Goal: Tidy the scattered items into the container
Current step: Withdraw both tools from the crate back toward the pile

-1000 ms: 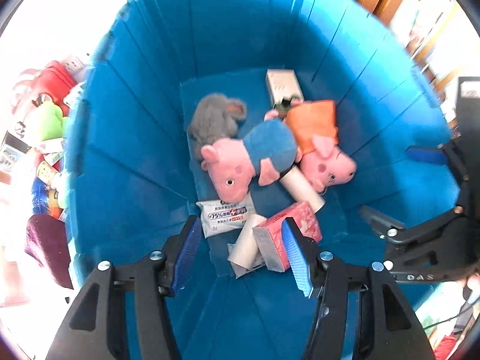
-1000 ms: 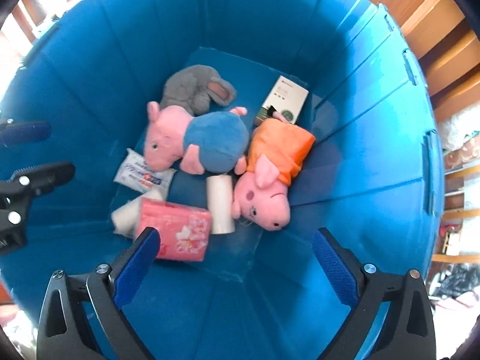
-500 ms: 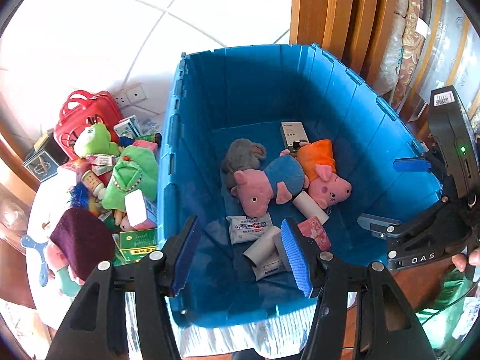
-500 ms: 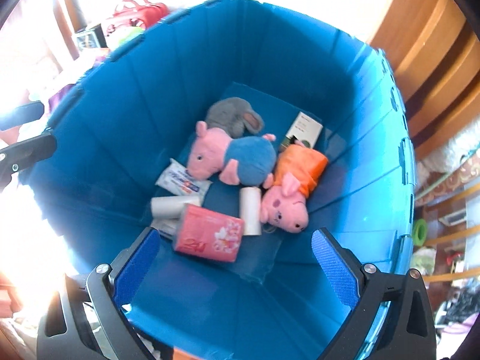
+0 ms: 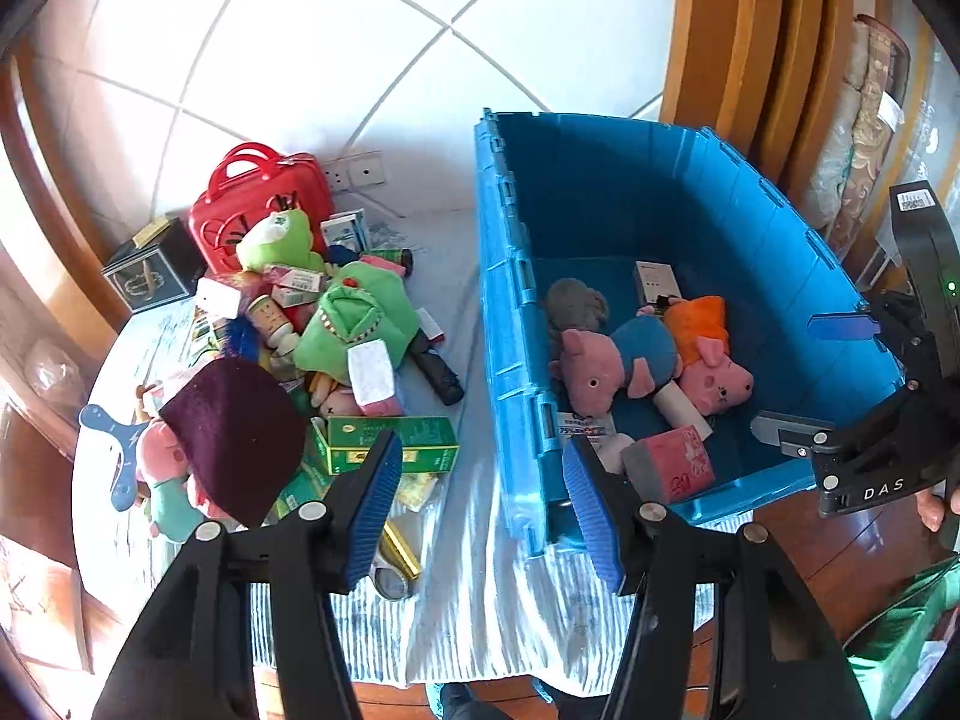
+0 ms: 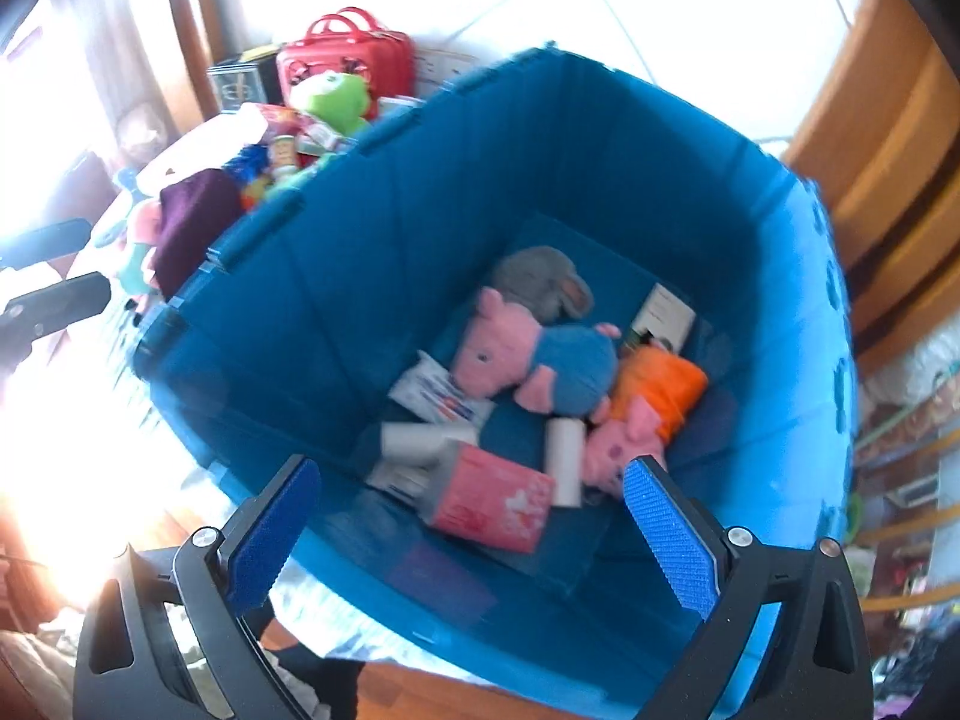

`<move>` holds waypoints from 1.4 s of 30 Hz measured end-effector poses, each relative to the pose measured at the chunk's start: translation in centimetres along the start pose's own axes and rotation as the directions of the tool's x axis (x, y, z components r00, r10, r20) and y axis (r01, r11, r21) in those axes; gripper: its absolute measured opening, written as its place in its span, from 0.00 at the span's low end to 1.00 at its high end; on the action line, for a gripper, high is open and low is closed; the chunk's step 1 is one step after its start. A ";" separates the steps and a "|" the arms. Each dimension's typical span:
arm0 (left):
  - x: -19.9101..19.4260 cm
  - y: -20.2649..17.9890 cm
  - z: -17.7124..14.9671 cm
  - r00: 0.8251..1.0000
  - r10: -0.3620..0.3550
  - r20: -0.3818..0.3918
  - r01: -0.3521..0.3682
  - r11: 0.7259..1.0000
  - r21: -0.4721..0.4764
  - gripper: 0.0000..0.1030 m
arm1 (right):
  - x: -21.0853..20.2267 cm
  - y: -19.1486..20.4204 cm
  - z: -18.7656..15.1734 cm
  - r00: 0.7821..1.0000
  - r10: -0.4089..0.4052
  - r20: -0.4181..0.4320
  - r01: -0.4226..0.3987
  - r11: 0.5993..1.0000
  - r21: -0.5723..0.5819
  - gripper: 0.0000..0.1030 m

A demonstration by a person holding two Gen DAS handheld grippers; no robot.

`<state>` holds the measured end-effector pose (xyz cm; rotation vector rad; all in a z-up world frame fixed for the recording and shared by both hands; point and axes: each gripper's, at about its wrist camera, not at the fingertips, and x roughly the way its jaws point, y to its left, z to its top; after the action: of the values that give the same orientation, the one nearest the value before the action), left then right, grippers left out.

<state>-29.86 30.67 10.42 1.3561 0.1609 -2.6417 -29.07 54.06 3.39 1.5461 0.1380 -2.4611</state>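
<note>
A blue bin [image 5: 510,324] stands on the right of a cloth-covered table; it also shows in the right wrist view [image 6: 384,252]. Inside lie two pink pig plushes [image 5: 606,363], a grey plush [image 5: 573,300], a pink tissue pack [image 5: 675,462], a paper roll [image 6: 565,456] and a small box [image 5: 657,282]. Left of the bin is a pile: a green plush [image 5: 354,318], a maroon cloth [image 5: 234,432], a green box [image 5: 390,444]. My left gripper [image 5: 480,498] is open and empty above the bin's near left corner. My right gripper [image 6: 474,534] is open and empty above the bin's near wall.
A red case [image 5: 258,210] and a dark box [image 5: 153,273] stand at the back of the pile. A black folded umbrella [image 5: 435,372] lies beside the bin. Wooden furniture [image 5: 750,48] rises behind the bin. The table's front edge [image 5: 480,675] is near.
Both grippers have pulled up and back out of the bin, staying open. The left one has swung left, so the pile on the table now shows.
</note>
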 end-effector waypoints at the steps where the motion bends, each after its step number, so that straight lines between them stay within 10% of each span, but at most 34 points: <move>1: -0.1 1.2 -0.4 1.000 0.006 0.000 -0.006 1.000 -0.013 0.53 | 0.0 0.9 0.5 1.000 0.003 0.004 -0.003 1.000 -0.010 0.99; 22: 2.9 25.7 -8.5 0.995 0.080 -0.056 -0.084 0.994 -0.069 0.53 | 4.5 24.1 8.4 0.993 0.087 0.075 -0.089 0.996 0.028 0.99; 30: 8.7 26.4 -12.3 0.976 0.217 -0.033 -0.220 0.967 -0.132 0.53 | 12.3 27.7 7.1 0.994 0.096 0.043 -0.098 0.993 0.063 0.99; 42: 21.4 20.1 -19.3 0.968 0.066 -0.241 -0.138 0.945 -0.295 0.53 | 22.9 24.9 -0.3 0.994 0.099 -0.053 -0.092 0.989 0.116 0.95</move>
<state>-22.78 12.17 -18.64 1.5043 0.4986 -2.2510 -32.27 26.64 -16.18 1.6316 -0.0662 -2.3880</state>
